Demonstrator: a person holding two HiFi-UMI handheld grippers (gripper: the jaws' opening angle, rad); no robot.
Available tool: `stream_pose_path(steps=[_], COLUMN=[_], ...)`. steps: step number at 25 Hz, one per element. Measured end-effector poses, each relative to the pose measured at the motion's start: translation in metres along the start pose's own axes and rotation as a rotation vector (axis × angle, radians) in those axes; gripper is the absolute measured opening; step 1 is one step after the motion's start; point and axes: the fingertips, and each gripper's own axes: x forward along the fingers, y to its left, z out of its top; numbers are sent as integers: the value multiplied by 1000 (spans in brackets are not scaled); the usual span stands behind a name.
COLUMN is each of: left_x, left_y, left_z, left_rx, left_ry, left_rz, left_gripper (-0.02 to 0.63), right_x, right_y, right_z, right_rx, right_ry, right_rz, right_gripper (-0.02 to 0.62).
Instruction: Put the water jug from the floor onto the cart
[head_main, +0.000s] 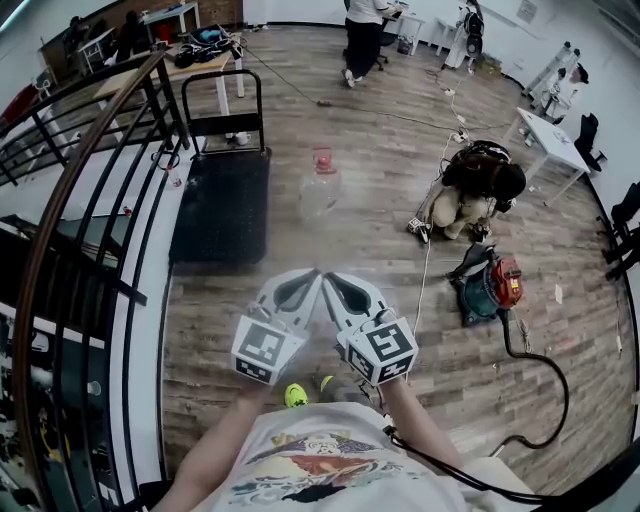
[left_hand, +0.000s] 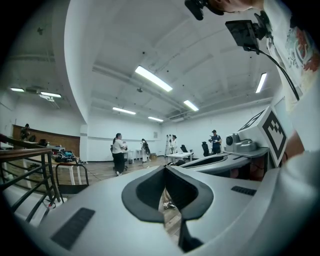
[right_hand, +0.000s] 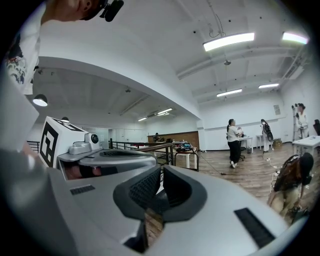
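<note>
In the head view, the water jug (head_main: 320, 188), clear with a red cap, stands upright on the wooden floor. The black flat cart (head_main: 222, 205) is just left of it, its handle at the far end. My left gripper (head_main: 311, 276) and right gripper (head_main: 333, 278) are held side by side in front of me, tips nearly touching and well short of the jug. Both are shut with nothing between the fingers. In the left gripper view the jaws (left_hand: 165, 174) meet, and so do those in the right gripper view (right_hand: 161, 175). The jug shows in neither gripper view.
A black metal railing (head_main: 90, 170) runs along the left. A person crouches on the floor (head_main: 480, 185) to the right of the jug, near a red and teal machine (head_main: 490, 282) with a black hose (head_main: 545, 370). Tables and standing people are at the far end.
</note>
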Motion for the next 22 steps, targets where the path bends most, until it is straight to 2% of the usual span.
stream_pose_path(steps=[11,22], left_x=[28,128], left_y=[14,57], left_z=[-7,-7], left_rx=[4,14], left_ry=[23,70], left_rz=[-10,29], left_gripper=[11,11], right_x=[18,72], right_y=[-26,-120], right_z=[-4,3], right_rx=[10,27], right_ry=[9,24], right_rz=[0,25], right_gripper=[31,31])
